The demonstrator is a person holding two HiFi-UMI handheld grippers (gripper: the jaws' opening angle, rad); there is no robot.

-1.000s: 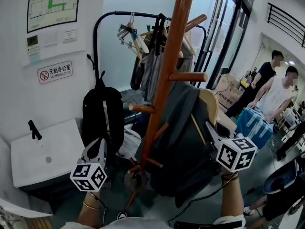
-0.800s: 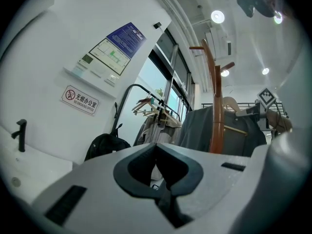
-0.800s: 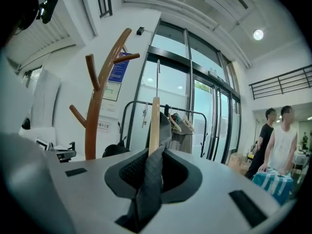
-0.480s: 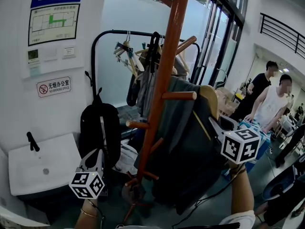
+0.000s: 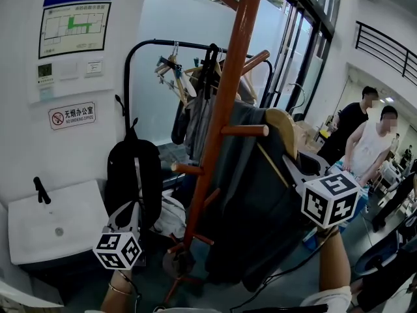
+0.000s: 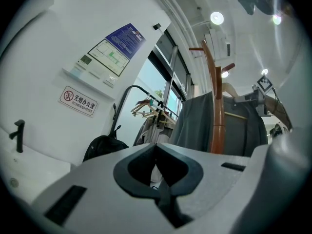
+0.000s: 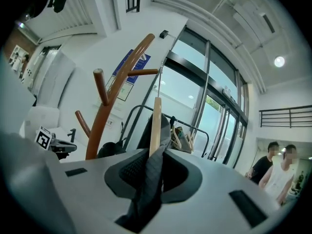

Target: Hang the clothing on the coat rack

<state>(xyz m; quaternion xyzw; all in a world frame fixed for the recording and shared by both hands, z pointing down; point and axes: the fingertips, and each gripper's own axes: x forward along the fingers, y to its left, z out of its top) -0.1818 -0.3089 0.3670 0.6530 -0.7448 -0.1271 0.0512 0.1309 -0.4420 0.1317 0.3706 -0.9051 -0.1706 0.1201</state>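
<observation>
A dark grey garment point(image 5: 251, 201) hangs on a wooden hanger point(image 5: 281, 124) right beside the orange-brown coat rack point(image 5: 221, 122), next to a side peg point(image 5: 245, 130). My right gripper point(image 5: 291, 169) is shut on the hanger's shoulder and the fabric over it; in the right gripper view the hanger point(image 7: 155, 123) and cloth stand between the jaws of the right gripper point(image 7: 154, 162), with the rack point(image 7: 108, 112) to the left. I cannot tell if the hook rests on a peg. My left gripper point(image 5: 130, 212) hangs low on the left, shut and holding nothing; it point(image 6: 157, 164) faces the rack point(image 6: 217, 116).
A black clothes rail point(image 5: 140, 51) with hangers and clothes stands behind the rack. A black backpack point(image 5: 133, 175) hangs beside a white sink point(image 5: 58, 217) at the left wall. Two people point(image 5: 368, 135) stand at the right near glass doors.
The view has tilted up a little. My right gripper holds the hanger and garment slightly higher against the rack. The left gripper has barely moved.
</observation>
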